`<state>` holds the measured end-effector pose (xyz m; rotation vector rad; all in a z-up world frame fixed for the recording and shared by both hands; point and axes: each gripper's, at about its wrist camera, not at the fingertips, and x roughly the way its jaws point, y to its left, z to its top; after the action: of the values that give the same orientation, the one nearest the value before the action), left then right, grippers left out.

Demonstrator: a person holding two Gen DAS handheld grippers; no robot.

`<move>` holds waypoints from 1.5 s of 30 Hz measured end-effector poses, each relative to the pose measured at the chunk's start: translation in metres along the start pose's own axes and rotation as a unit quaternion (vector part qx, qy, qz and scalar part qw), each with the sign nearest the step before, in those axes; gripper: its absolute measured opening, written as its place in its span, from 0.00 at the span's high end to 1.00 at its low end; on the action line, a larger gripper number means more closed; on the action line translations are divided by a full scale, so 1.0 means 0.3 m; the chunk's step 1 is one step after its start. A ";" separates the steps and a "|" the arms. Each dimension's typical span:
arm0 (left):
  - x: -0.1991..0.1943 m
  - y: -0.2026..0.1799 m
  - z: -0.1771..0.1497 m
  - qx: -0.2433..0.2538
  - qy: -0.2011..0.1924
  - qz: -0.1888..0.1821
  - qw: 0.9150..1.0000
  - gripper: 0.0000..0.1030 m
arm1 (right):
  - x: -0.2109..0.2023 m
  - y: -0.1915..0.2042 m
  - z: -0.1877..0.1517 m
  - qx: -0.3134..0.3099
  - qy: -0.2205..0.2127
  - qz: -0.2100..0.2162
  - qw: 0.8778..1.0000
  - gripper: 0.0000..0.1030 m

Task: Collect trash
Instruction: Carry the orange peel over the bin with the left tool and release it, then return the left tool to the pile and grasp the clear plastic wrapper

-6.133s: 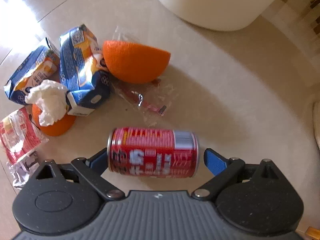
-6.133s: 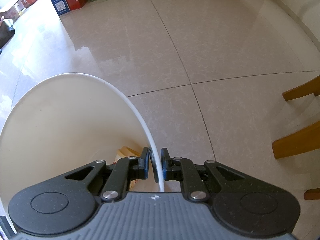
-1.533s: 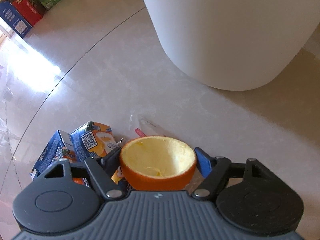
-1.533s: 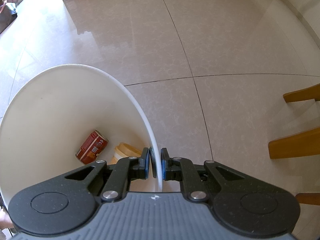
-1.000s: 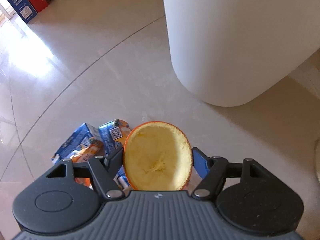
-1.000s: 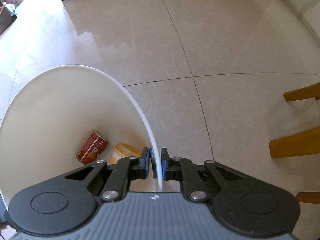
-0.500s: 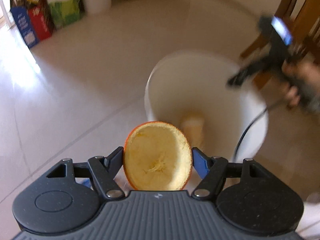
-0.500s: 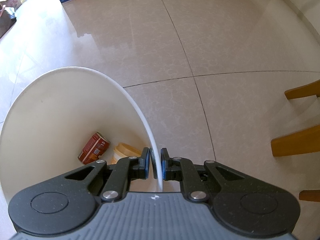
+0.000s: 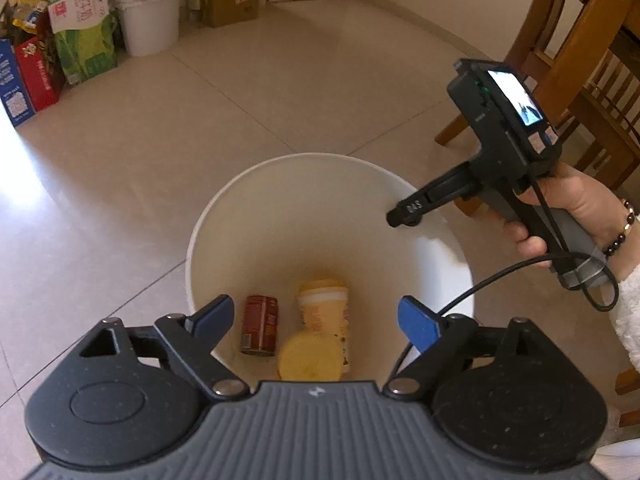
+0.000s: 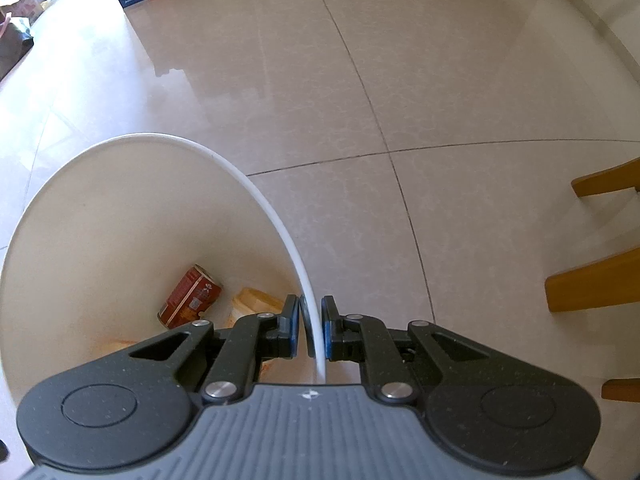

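Glossy white round plastic bin (image 9: pixel 224 216)

One white bin (image 9: pixel 304 184) — inside it, three pieces of trash: one red can (image 9: pixel 259 325), one yellow cup (image 9: pixel 325 312), one orange peel half (image 9: pixel 310 358). Two grippers — the left gripper (image 9: pixel 316 322) and the right gripper (image 10: pixel 310 332). One white bucket (image 9: pixel 147 20) by the wall.
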<state>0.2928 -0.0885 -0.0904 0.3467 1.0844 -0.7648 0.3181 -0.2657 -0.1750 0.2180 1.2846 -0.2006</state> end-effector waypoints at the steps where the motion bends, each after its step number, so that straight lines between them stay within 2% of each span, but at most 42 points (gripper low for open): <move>1: -0.006 0.008 -0.001 -0.002 -0.001 0.005 1.000 0.13 | 0.000 0.001 0.000 0.000 0.000 -0.001 1.000 0.87; 6: -0.058 0.049 -0.037 -0.014 0.000 0.022 1.000 0.10 | 0.002 0.005 0.004 0.000 0.001 -0.001 1.000 0.87; 13: -0.051 0.155 -0.133 -0.045 0.019 0.053 0.997 0.10 | 0.002 0.004 0.006 0.000 0.002 -0.001 1.000 0.87; 17: -0.032 0.219 -0.214 -0.073 0.027 0.072 0.994 0.10 | 0.004 0.005 0.005 -0.001 0.001 -0.003 1.000 0.87; 23: 0.047 0.268 -0.363 -0.125 0.056 0.076 0.988 0.10 | 0.007 0.004 0.005 0.000 0.002 -0.004 1.000 0.87; 27: 0.140 0.291 -0.477 -0.189 0.083 0.081 0.975 0.10 | 0.008 0.004 0.005 0.000 0.002 -0.004 1.000 0.87; 30: 0.231 0.288 -0.557 -0.252 0.107 0.082 0.958 0.10 | 0.006 0.007 0.004 -0.002 0.001 -0.006 1.000 0.86; 33: 0.310 0.284 -0.634 -0.292 0.130 0.091 0.943 0.12 | 0.008 0.006 0.003 0.000 0.001 -0.005 1.000 0.86; 37: 0.389 0.290 -0.705 -0.331 0.132 0.119 0.927 0.13 | 0.008 0.002 0.003 0.001 0.001 -0.006 1.000 0.86; 43: 0.488 0.314 -0.787 -0.357 0.112 0.173 0.911 0.14 | 0.009 0.005 0.003 0.001 0.001 -0.006 1.000 0.86; 45: 0.516 0.320 -0.809 -0.372 0.104 0.173 0.906 0.16 | 0.009 0.005 0.003 0.000 0.001 -0.006 1.000 0.86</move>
<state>0.2385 0.0648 -0.3467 -0.0422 1.3842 0.0375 0.3202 -0.2645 -0.1773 0.2111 1.2877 -0.2111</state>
